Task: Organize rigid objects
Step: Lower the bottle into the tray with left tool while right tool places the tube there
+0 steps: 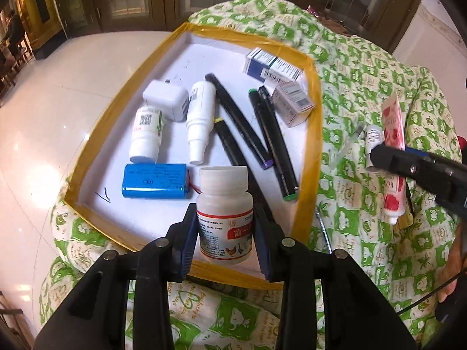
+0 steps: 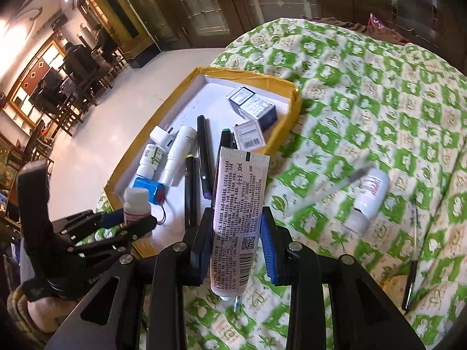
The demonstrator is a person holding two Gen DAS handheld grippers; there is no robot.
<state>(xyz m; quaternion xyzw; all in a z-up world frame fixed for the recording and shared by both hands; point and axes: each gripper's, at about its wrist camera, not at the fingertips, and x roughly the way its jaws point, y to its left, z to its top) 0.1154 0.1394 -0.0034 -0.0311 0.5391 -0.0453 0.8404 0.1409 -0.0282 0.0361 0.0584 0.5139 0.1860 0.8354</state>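
Now both tools are loaded, left tool (image 1: 224,227) clamped on the pill bottle (image 1: 224,218), right tool (image 2: 236,242) on the cream tube (image 2: 238,218), converging over the crowded tray (image 1: 315,122), lower centre: they could collide.

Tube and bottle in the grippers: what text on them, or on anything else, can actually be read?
Tube, in the right gripper: "30mL"; a barcode and a QR code; the rest too small.
Bottle, in the left gripper: red band with one large character, "高"; fine print unreadable.
Boxes, small bottles, battery: barcodes and print, too small to read.
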